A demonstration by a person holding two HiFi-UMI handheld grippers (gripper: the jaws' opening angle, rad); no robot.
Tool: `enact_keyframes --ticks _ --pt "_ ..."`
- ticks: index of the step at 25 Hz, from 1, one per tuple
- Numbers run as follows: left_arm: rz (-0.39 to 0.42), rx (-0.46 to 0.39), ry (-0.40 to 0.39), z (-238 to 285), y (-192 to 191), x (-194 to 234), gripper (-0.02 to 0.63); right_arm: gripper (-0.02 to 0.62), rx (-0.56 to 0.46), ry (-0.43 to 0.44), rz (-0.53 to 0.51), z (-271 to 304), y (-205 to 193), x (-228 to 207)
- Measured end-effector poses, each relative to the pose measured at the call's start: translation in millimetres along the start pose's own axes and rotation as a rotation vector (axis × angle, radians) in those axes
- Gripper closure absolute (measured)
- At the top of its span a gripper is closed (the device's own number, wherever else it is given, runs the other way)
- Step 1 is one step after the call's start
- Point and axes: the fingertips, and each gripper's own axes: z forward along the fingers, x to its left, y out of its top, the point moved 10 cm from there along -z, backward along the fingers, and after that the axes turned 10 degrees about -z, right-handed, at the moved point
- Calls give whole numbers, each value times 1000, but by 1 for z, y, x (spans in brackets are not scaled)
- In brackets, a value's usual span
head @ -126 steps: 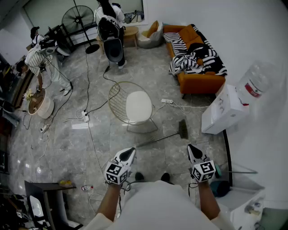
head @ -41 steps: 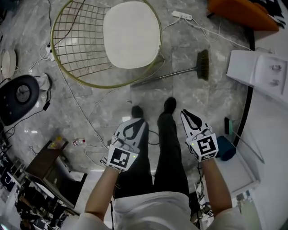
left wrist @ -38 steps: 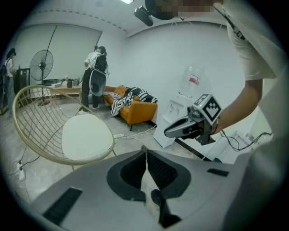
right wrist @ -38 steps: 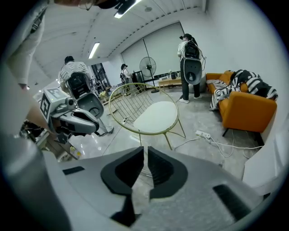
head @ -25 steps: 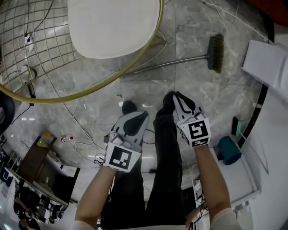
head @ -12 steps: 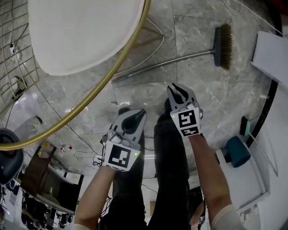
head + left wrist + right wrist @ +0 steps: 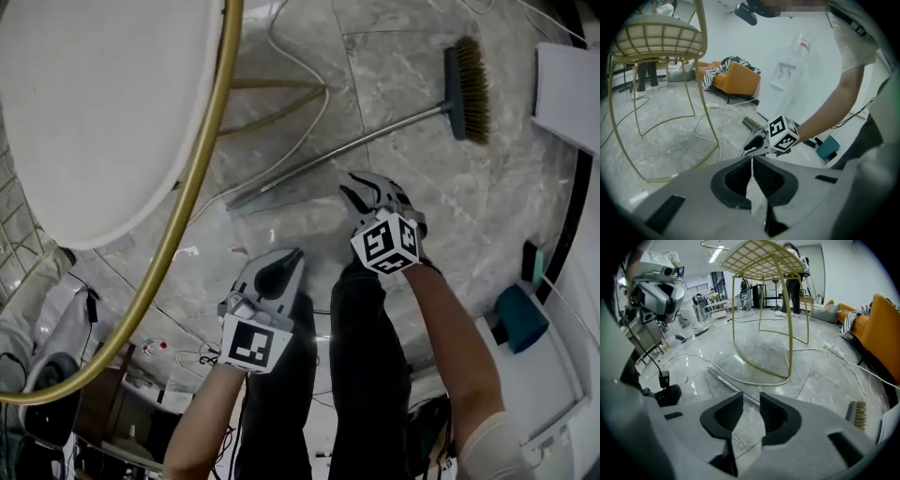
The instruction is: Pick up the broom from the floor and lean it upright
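The broom lies flat on the grey marble floor, its metal handle running from under the chair to the brush head at the upper right. My right gripper hangs just short of the handle's middle, apart from it. Its jaws have just been opening and stand open with nothing between them; the handle lies on the floor beyond them, the brush head at the right. My left gripper is lower left, farther from the broom, its jaws shut and empty.
A gold wire chair with a white seat fills the left, its legs close to the handle's end. Cables trail past it. The white water dispenser and a teal object stand at the right. My dark-trousered legs are below the grippers.
Both grippers have sunk toward the floor, and the view has come closer to it. The right gripper has drawn near the broom handle, rolled, and its jaws have parted.
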Motion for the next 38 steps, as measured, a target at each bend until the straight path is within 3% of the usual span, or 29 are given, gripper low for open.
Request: enact_keyframes --ticks 13,21,27,31,34,38 --pt "68 58 -31 42 -23 33 592 448 46 145 -223 95 -26 -9" --pt "71 96 -65 54 -32 33 591 443 87 267 -433 124 -29 -7" --pt "80 54 -29 59 -25 50 591 444 116 336 -570 145 -29 0" --pt "26 51 12 55 -28 62 591 457 132 361 -602 153 -28 0" --pt "-42 51 32 48 -32 61 592 485 142 372 -694 150 -27 6" --pt "-47 38 35 36 -33 51 592 500 107 373 -763 132 -18 16"
